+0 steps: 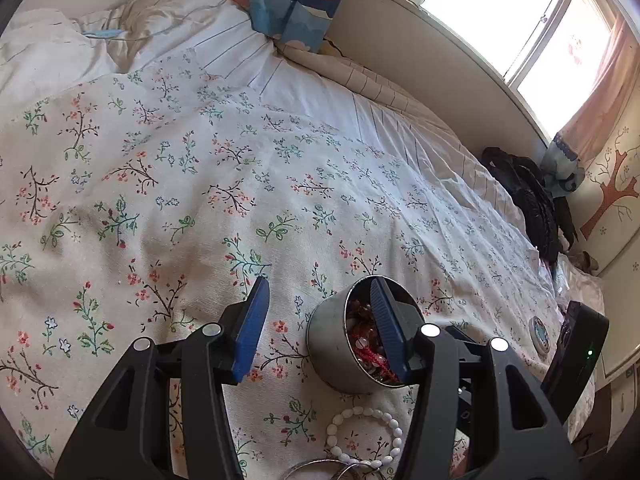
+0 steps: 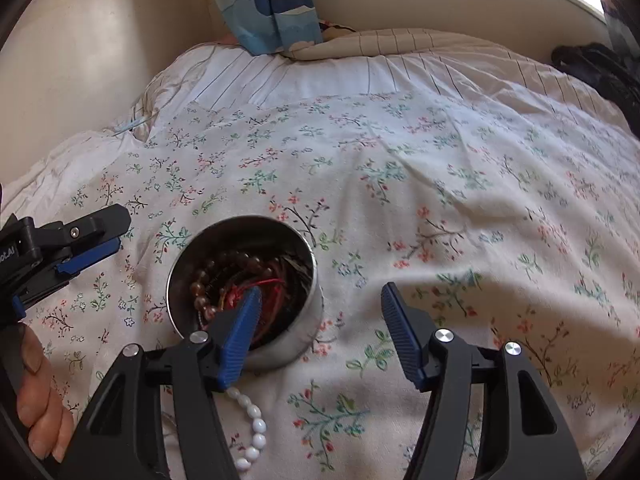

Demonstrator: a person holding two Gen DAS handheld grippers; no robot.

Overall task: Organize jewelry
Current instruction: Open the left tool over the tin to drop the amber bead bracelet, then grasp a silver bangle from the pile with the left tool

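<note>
On the flowery bedspread [image 2: 400,160] sits a round metal tin [image 2: 280,354]; it is full of jewelry, with a brown bead bracelet [image 2: 206,280] and red strings [image 2: 264,282] inside; a white bead bracelet [image 1: 364,436] lies on the cover just beside the tin, near some silver rings [image 1: 320,466]; the left gripper [image 1: 320,300] is wide open and holds nothing, with one blue finger over the tin; the right gripper [image 2: 320,308] is wide open too and holds nothing, its left finger over the tin's mouth; a hand [image 2: 38,408] grips the left tool
</note>
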